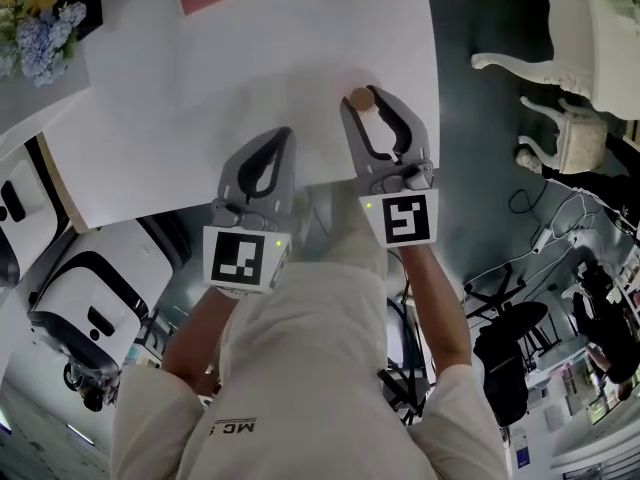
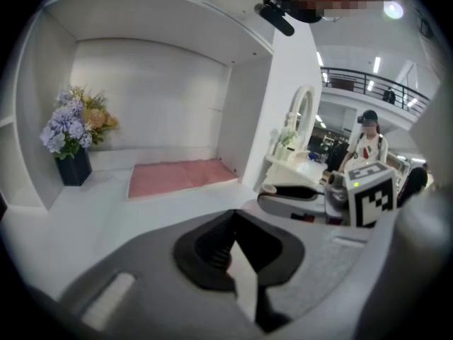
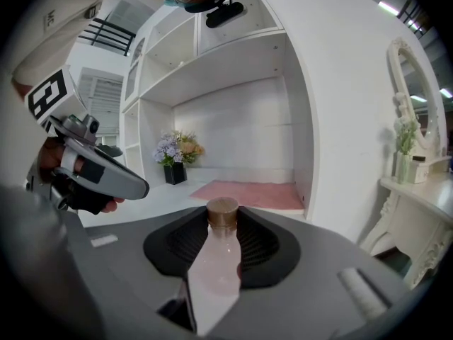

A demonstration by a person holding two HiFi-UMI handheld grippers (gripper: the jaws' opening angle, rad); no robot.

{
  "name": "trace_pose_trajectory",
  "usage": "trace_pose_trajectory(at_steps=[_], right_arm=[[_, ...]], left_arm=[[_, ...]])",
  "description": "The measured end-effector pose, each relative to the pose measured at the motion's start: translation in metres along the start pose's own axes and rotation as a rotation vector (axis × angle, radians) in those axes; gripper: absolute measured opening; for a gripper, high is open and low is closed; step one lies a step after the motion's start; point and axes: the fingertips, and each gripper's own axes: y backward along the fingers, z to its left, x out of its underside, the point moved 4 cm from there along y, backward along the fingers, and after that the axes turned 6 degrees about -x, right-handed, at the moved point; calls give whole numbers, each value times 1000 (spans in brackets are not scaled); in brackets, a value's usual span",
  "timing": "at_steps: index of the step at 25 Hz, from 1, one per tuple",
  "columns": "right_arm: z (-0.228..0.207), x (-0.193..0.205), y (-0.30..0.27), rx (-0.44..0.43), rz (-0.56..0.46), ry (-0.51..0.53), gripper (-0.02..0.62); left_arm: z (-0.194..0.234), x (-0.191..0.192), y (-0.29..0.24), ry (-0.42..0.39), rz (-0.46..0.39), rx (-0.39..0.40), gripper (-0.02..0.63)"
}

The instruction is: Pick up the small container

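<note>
Grey right gripper has the task's thing in hand: its jaws are part-way apart and clamped on the small bottle, with the ribbed black pads against both sides just below the brown cap; the grip sits at the very fingertips, not deep in the jaws. The bottle appears upright, its long axis crossing the line of the fingers; the cap rises above them and the pale pink body shows in the gap beneath. Whether its base rests on the white shelf or is clear of it cannot be told.

Left gripper lies just beside the right one, on the bottle's left; its jaws are together at the tips with nothing between them, so it plays no part in the hold.

Judgement: the coming move is a straight lift along the bottle's own axis; a tip grip may let it swing.

Farther back lie a pink mat and flowers.
</note>
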Motion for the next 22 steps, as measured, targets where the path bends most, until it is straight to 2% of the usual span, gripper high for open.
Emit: trace_pose_trajectory(at_steps=[6, 22], right_arm=[[-2, -36, 23, -23, 11, -14, 126], [12, -124, 65, -71, 19, 54, 126]], left_arm=[[-15, -29, 15, 15, -48, -10, 0], [-20, -84, 72, 19, -136, -43, 0]])
